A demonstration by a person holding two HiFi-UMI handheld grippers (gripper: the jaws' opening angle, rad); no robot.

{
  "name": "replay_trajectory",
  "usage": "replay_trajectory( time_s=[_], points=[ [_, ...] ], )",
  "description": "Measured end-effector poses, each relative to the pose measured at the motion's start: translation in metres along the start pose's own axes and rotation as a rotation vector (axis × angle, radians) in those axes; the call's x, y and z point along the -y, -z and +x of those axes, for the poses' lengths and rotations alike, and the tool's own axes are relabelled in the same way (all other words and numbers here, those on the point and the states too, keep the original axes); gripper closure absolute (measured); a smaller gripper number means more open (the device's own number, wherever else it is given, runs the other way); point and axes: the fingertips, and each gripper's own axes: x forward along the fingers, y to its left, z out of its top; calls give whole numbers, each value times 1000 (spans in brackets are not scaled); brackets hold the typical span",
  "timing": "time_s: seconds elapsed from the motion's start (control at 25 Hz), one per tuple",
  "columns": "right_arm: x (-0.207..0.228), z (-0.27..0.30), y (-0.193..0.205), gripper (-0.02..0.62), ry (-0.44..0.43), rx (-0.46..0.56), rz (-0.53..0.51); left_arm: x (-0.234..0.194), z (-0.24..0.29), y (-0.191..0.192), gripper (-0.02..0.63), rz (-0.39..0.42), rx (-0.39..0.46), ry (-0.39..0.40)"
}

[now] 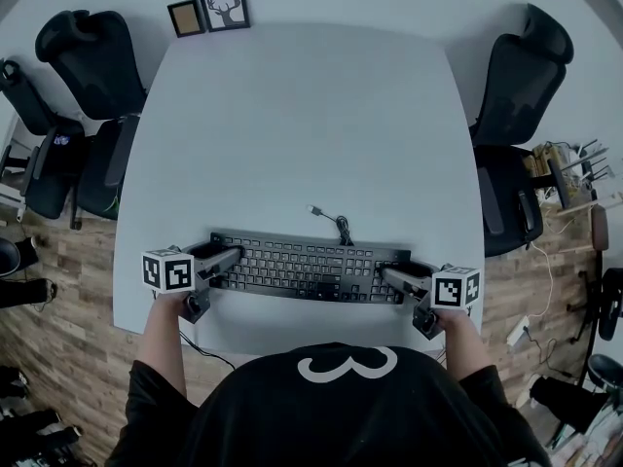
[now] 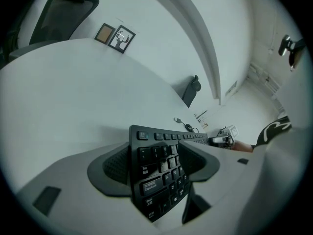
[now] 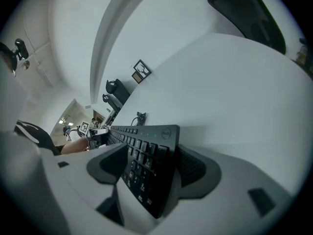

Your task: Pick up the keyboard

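A black keyboard (image 1: 307,266) stretches left to right near the front edge of the white table (image 1: 302,115). Its cable (image 1: 338,226) curls away behind it. My left gripper (image 1: 226,258) is shut on the keyboard's left end. In the left gripper view the key rows (image 2: 157,177) stand wedged between the two dark pads (image 2: 115,168), where the left gripper (image 2: 155,163) clamps. My right gripper (image 1: 391,278) is shut on the right end. The right gripper view shows that end (image 3: 151,153) held between the right gripper's (image 3: 146,166) jaws. I cannot tell whether the keyboard is off the table.
Two small picture frames (image 1: 223,6) lean at the table's far edge. Black office chairs stand at the left (image 1: 83,66) and at the right (image 1: 516,95). Wooden floor with cables and clutter (image 1: 560,168) lies to the right.
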Motion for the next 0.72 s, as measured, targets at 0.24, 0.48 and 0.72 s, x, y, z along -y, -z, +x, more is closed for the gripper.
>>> replay_trajectory(
  time_s=[0.24, 0.48, 0.72],
  points=[
    [10, -1, -2, 359, -20, -30, 68, -6, 0, -1, 346, -22, -3, -22],
    [12, 2, -1, 422, -7, -44, 138, -11, -2, -1, 362, -40, 11, -66],
    [15, 1, -1, 423, 0, -39, 144, -11, 0, -1, 362, -53, 15, -70]
  ],
)
